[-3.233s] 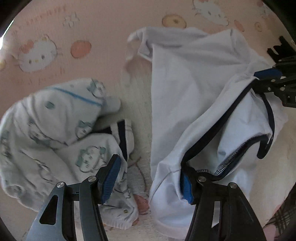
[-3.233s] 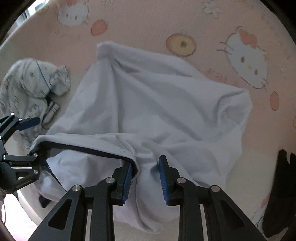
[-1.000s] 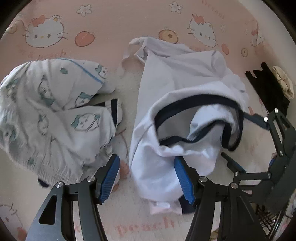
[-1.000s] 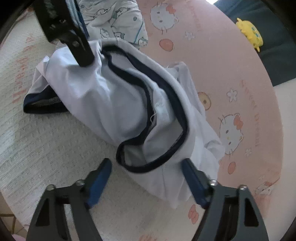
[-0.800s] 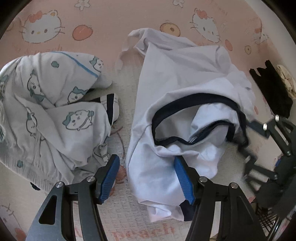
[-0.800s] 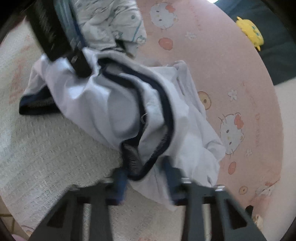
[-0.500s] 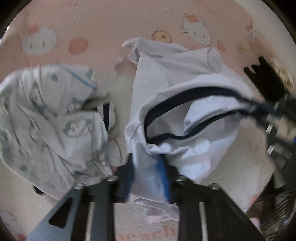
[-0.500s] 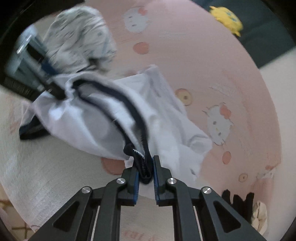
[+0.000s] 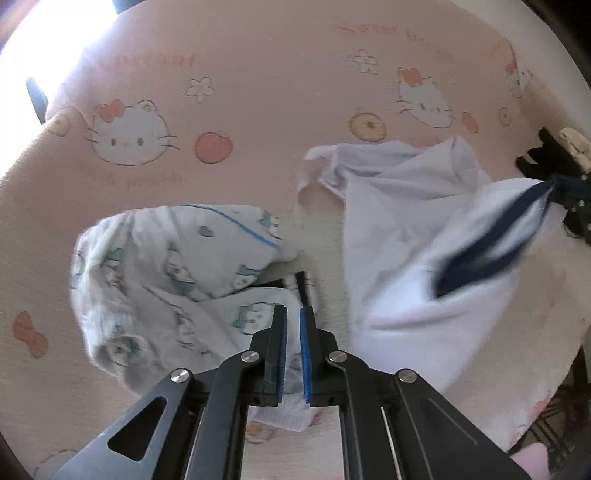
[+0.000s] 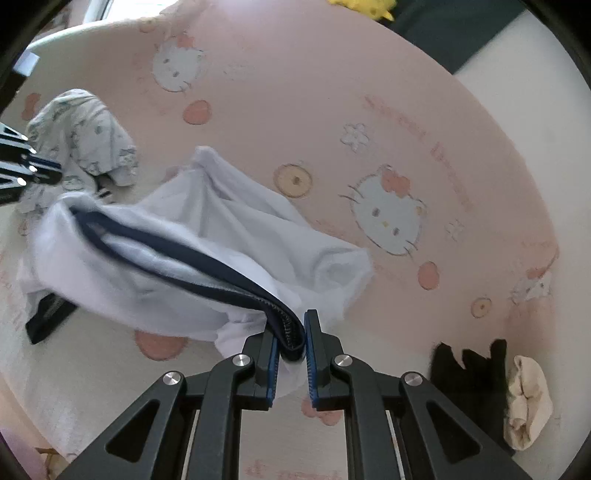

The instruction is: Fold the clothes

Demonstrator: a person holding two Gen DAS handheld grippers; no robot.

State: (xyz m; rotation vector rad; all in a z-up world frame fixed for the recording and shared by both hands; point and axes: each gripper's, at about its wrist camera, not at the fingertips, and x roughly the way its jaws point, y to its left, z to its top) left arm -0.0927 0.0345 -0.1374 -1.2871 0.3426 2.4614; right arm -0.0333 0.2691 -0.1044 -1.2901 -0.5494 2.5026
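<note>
A white shirt point(image 9: 399, 221) with a navy collar point(image 9: 491, 243) lies crumpled on the pink bed sheet point(image 9: 258, 92). My right gripper point(image 10: 290, 343) is shut on the navy collar point(image 10: 192, 258) and holds that edge of the white shirt point(image 10: 221, 214) up off the sheet. It shows at the far right of the left wrist view as the right gripper point(image 9: 570, 199). My left gripper point(image 9: 291, 325) is shut with nothing between its pads and hovers over a white printed garment point(image 9: 166, 269). The right wrist view shows the left gripper point(image 10: 37, 166) beside the printed garment point(image 10: 85, 136).
A black garment point(image 10: 465, 369) and a cream cloth item point(image 10: 528, 406) lie at the bed's right edge. A yellow toy point(image 10: 362, 7) sits beyond the far side. A dark strip of the shirt hem point(image 10: 48, 317) rests on the sheet at left.
Both grippers went from open to shut. The right one closed on the navy collar and lifted it rightward. The left one came off the shirt and moved over the printed garment.
</note>
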